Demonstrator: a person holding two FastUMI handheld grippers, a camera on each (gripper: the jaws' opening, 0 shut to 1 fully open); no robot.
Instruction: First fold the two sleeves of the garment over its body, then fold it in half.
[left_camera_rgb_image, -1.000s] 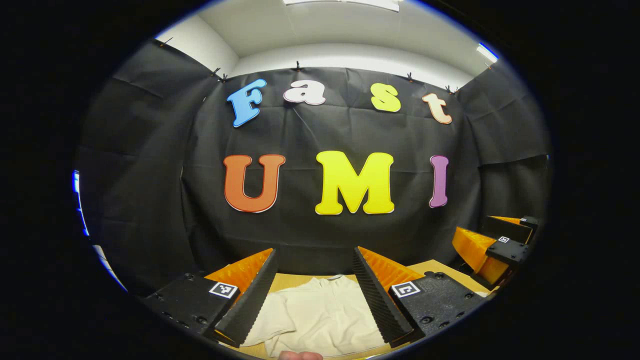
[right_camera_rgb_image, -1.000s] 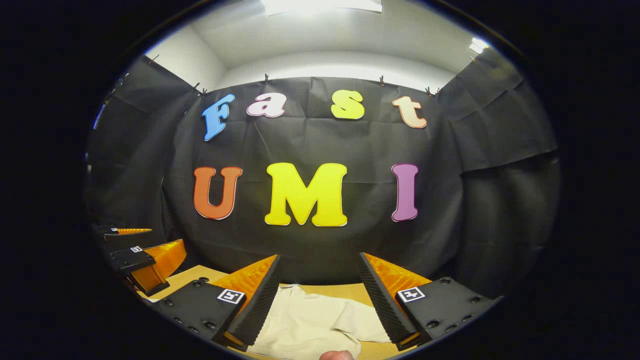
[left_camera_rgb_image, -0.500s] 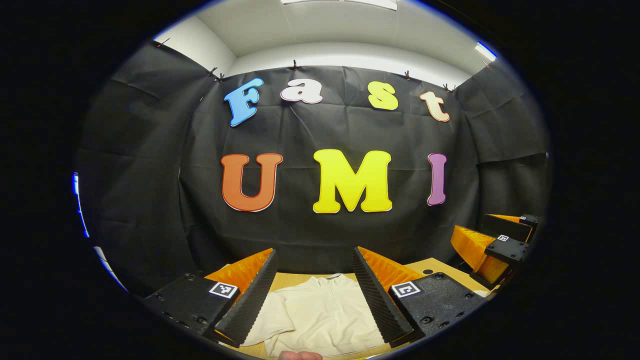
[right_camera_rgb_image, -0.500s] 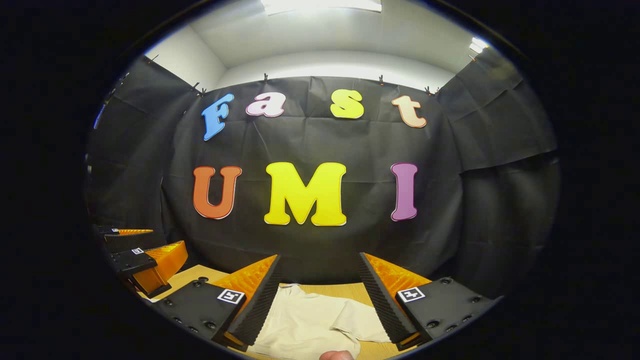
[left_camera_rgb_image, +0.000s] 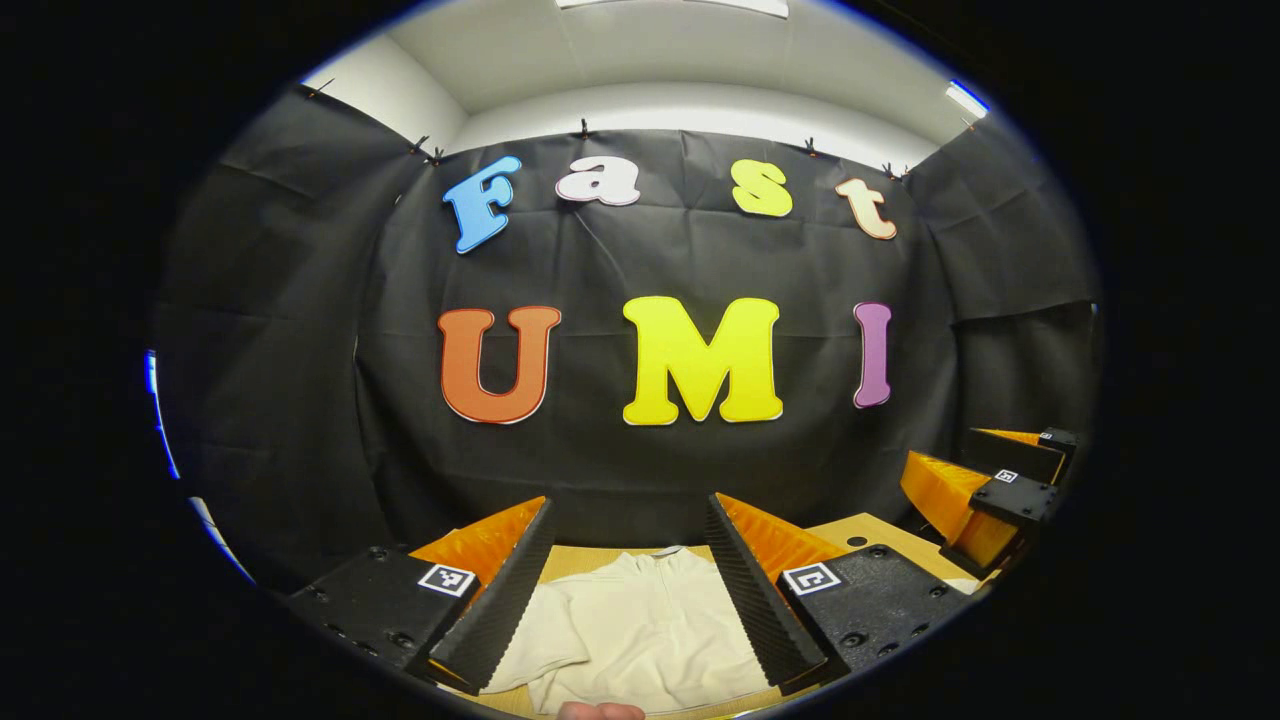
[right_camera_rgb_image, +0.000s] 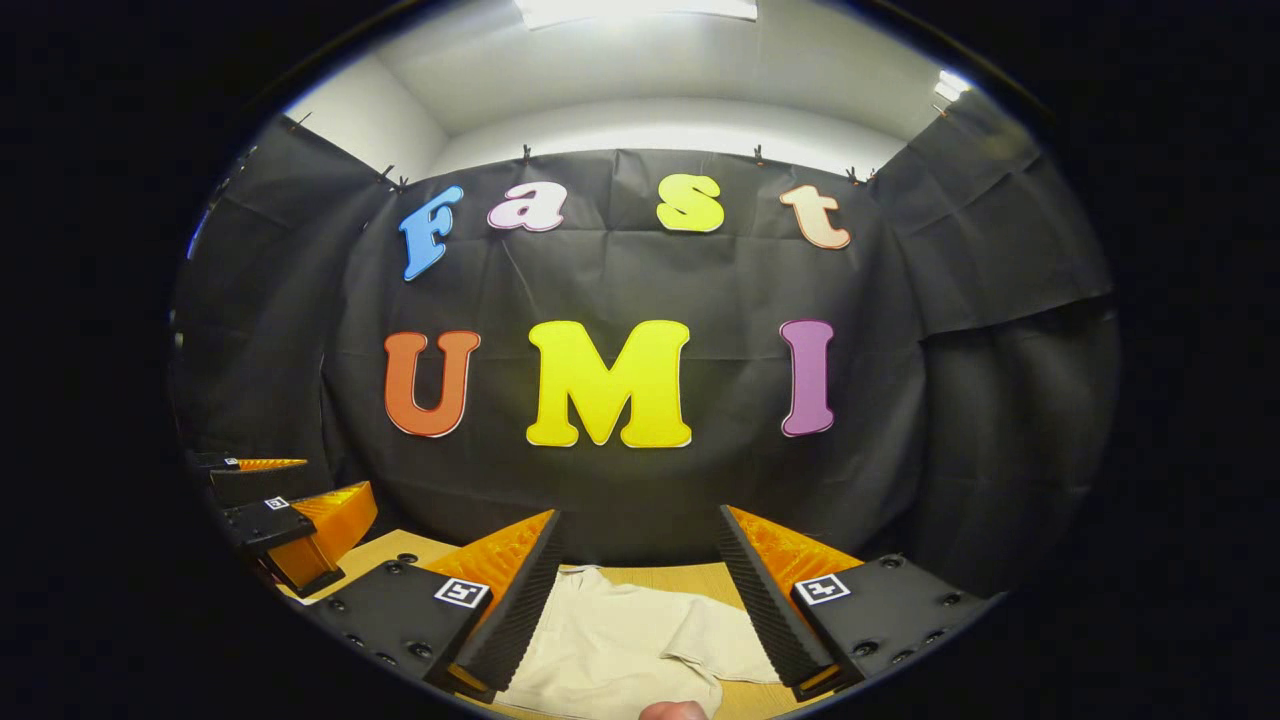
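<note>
cream garment (left_camera_rgb_image: 640, 630) lies flat on the wooden table (left_camera_rgb_image: 580, 562), near the black wall. left gripper (left_camera_rgb_image: 628, 520) and right gripper (right_camera_rgb_image: 638, 530) hover above it, both spread wide, holding nothing.

A light wooden table (left_camera_rgb_image: 600, 560) stands against the black cloth wall. A cream garment (left_camera_rgb_image: 640, 630) lies flat on it, with wood showing beyond its far edge. In the right gripper view the garment (right_camera_rgb_image: 620, 650) has one sleeve (right_camera_rgb_image: 725, 645) lying out on the tabletop (right_camera_rgb_image: 660, 578).
</note>
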